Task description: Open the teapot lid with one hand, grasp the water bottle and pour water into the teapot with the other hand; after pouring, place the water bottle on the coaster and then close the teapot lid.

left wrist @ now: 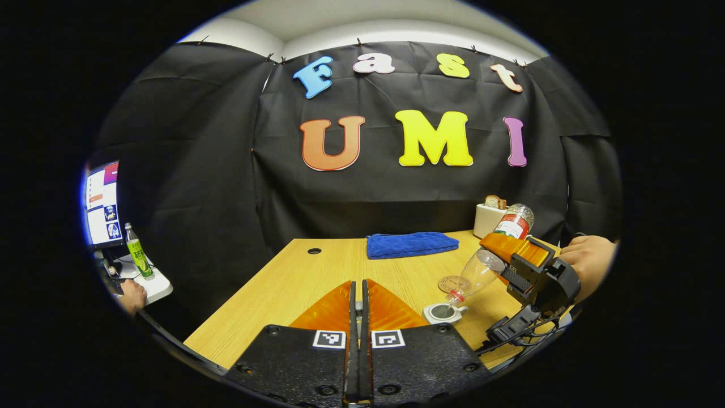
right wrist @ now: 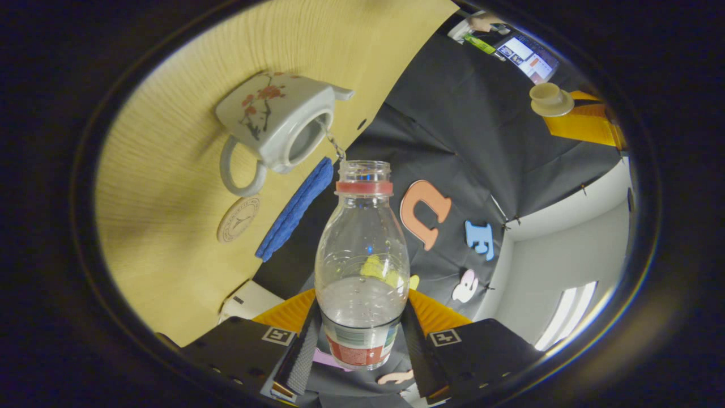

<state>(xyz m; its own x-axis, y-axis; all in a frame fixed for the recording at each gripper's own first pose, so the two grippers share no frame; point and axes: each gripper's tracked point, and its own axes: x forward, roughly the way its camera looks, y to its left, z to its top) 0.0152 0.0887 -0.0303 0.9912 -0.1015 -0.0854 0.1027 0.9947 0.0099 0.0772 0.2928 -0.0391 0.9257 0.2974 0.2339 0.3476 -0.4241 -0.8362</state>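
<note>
The right gripper [right wrist: 359, 334] has both fingers clamped on the lower body of the water bottle [right wrist: 362, 266], which is tipped so its open neck points at the teapot [right wrist: 277, 127] just ahead of the gripper, and a thin stream of water is running from the mouth into the pot's open top. A bit of water sits in the bottle near the gripper end. In the left gripper view the same bottle [left wrist: 493, 255] slants down toward the teapot [left wrist: 444, 311], off to that gripper's right, with the coaster [left wrist: 450, 283] just behind the pot on the table [left wrist: 283, 289]. The left gripper [left wrist: 357, 317] looks nearly closed, its fingers close together; the right gripper view shows the teapot lid [right wrist: 548, 99] at its tips, raised above the table. A blue cloth [left wrist: 410, 245] lies farther back.
</note>
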